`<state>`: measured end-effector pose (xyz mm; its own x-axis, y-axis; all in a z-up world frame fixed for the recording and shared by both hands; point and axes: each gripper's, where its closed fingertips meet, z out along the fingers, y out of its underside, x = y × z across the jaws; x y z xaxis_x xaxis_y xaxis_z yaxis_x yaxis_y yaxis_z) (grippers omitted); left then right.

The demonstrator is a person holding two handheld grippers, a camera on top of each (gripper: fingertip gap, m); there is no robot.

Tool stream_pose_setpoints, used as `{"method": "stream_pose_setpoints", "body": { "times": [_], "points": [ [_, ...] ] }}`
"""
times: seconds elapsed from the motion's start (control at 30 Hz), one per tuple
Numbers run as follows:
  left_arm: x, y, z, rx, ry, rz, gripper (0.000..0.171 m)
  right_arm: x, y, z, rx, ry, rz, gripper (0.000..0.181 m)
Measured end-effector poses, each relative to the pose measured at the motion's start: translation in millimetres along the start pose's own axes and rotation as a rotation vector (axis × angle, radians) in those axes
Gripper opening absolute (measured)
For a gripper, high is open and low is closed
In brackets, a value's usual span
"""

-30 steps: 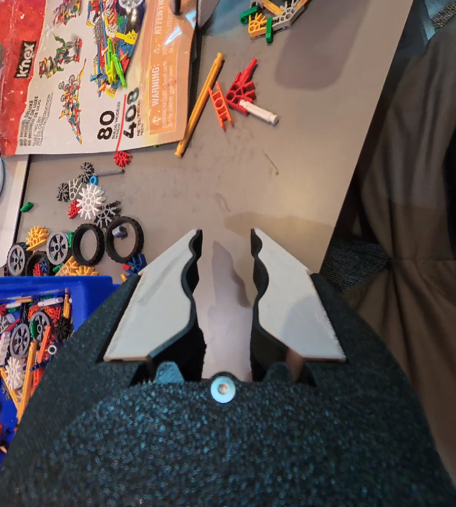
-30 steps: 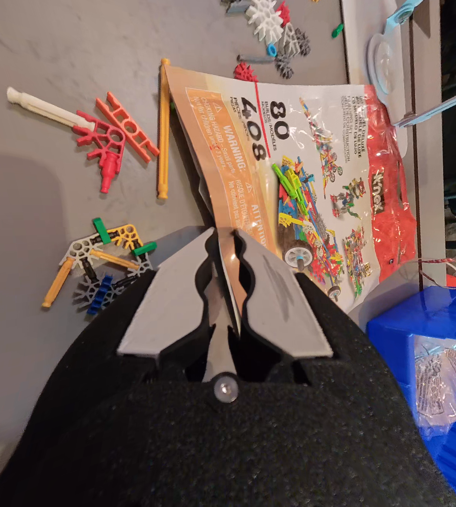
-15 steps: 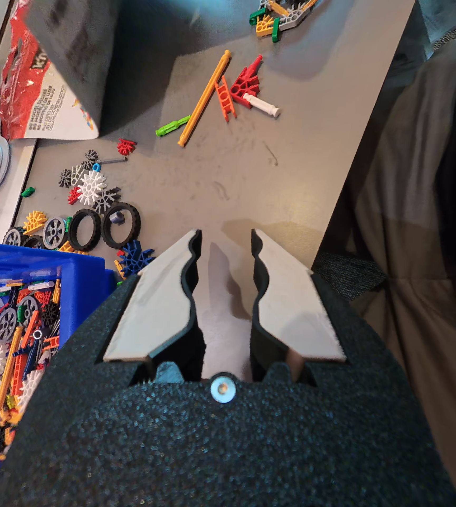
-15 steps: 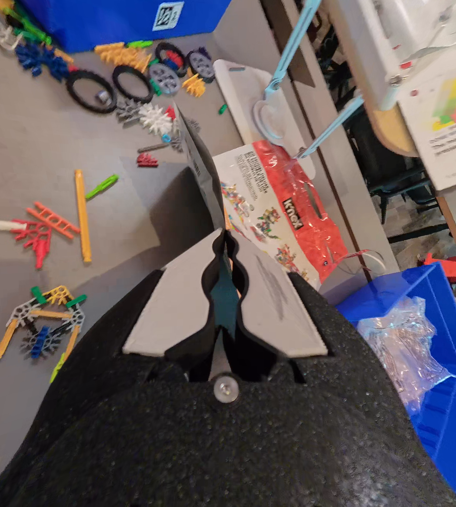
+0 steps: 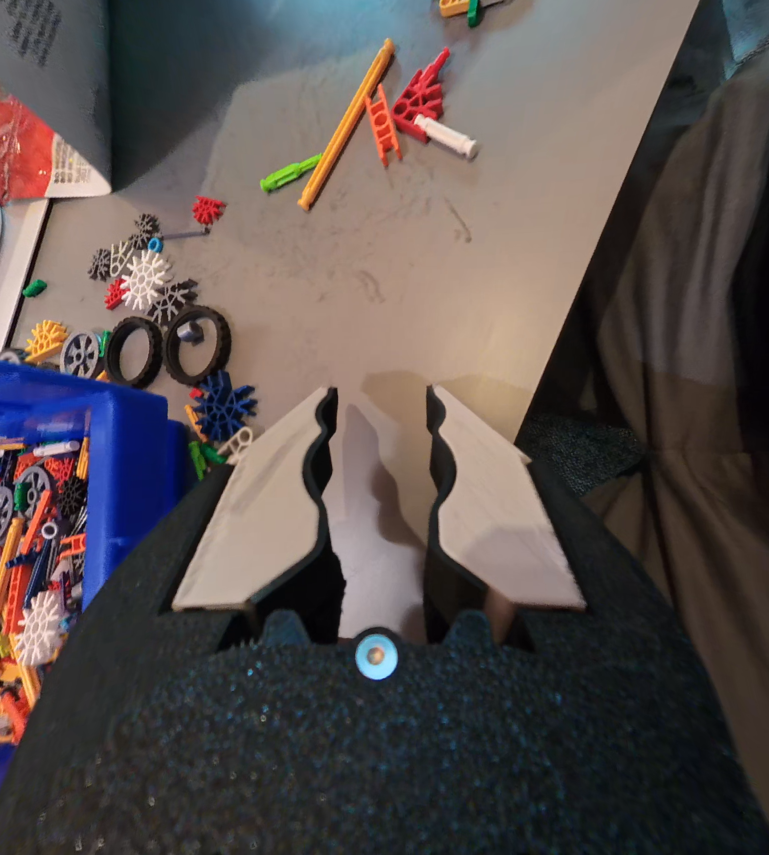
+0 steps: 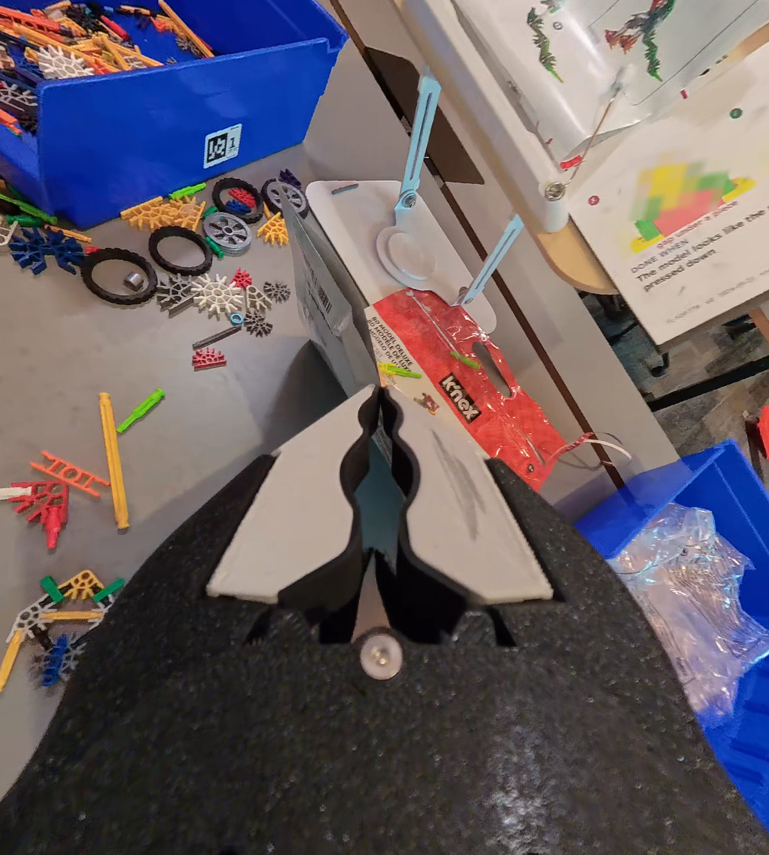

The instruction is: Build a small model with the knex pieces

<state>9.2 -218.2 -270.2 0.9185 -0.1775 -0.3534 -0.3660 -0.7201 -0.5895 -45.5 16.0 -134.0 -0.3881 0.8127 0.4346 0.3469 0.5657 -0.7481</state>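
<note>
Pinching a printed plastic bag (image 6: 461, 402) by its edge, the right gripper (image 6: 380, 393) now holds it raised off the grey table (image 5: 419, 277), where it lay flat a second ago. The left gripper (image 5: 381, 393) hangs open and empty beside a blue bin (image 5: 132, 444) packed with building pieces; another blue bin (image 6: 743, 486) holds crumpled clear plastic (image 6: 697, 601).

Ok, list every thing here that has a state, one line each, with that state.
left gripper: open, empty, above the table.
right gripper: shut on the toy bag, lifted at its near edge.
blue parts bin: open, full of pieces.
second blue bin: holds crumpled clear plastic.
two black tyres: lying flat.
</note>
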Motion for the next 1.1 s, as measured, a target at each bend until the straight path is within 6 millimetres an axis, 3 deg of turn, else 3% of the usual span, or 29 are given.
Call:
{"method": "stream_pose_setpoints", "body": {
  "times": [0.27,0.4,0.63,0.9,1.03,1.1],
  "points": [
    [-33,26,-27,-0.029,-0.127,-0.079,0.036,-42,10,7,-0.022,-0.067,-0.021,0.000],
    [-55,54,-43,-0.092,-0.213,-0.137,0.036,-58,18,7,-0.041,-0.077,-0.047,0.000],
    [-75,82,-49,-0.120,-0.271,-0.212,0.040,-86,31,9,-0.057,-0.105,-0.062,0.000],
    [-85,84,-52,-0.063,-0.279,-0.266,0.020,-117,41,18,-0.093,-0.086,-0.125,0.000],
    [-89,88,-54,-0.064,-0.294,-0.297,0.021,-142,49,24,-0.129,-0.135,-0.148,0.000],
    [-91,94,-56,-0.082,-0.307,-0.312,0.025,-153,52,22,-0.156,-0.200,-0.158,0.009]
  ]
}}
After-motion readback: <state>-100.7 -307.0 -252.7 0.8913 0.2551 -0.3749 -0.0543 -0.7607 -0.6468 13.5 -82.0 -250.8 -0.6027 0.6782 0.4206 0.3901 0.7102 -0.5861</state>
